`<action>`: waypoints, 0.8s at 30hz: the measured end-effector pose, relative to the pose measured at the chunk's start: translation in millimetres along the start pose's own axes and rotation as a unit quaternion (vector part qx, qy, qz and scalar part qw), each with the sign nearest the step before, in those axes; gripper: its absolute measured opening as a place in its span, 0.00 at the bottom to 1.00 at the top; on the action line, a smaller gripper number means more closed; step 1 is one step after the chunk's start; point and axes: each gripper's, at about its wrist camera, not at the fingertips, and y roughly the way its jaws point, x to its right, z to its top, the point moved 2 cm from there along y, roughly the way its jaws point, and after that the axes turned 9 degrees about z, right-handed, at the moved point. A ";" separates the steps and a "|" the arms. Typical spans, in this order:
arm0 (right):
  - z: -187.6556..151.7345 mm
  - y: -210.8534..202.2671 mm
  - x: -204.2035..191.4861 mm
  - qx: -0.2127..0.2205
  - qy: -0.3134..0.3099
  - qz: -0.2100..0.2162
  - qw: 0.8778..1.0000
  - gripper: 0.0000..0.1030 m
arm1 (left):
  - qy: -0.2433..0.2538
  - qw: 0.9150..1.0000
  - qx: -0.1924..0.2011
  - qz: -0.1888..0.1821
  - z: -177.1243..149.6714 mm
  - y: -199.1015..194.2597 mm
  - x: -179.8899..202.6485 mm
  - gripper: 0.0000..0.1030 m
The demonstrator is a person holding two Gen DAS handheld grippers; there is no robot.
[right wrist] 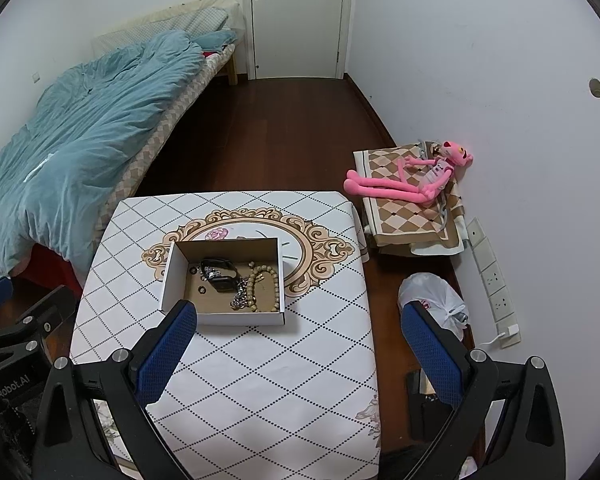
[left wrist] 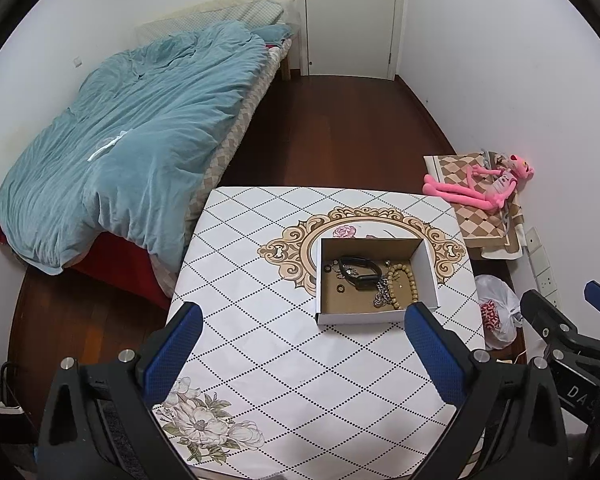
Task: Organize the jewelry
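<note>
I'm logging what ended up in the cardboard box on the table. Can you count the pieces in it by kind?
In the cardboard box:
Black watch or band: 1
Wooden bead bracelet: 1
Silver chain: 1, tangled, so possibly more
Small dark rings: at least 2; others near the left wall are too small to tell
Total: at least 5

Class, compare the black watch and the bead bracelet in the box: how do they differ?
The watch is black with a flat band; the bead bracelet is tan, made of round beads. The watch lies mid-box, the bracelet nearer the right wall. Both rest inside the cardboard box, untouched by either gripper.
</note>
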 end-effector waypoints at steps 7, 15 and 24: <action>-1.0 0.3 -2.1 -0.002 -0.001 0.000 1.000 1.00 | 0.001 1.000 -0.001 -0.001 -1.1 0.0 -0.2 1.00; -3.6 1.6 -1.6 -0.002 0.000 -0.001 1.000 1.00 | 0.003 1.000 -0.003 0.000 -5.2 1.9 0.6 1.00; -2.7 2.1 -0.6 -0.003 -0.002 0.001 1.000 1.00 | 0.002 1.000 -0.004 -0.001 -6.2 2.8 0.9 1.00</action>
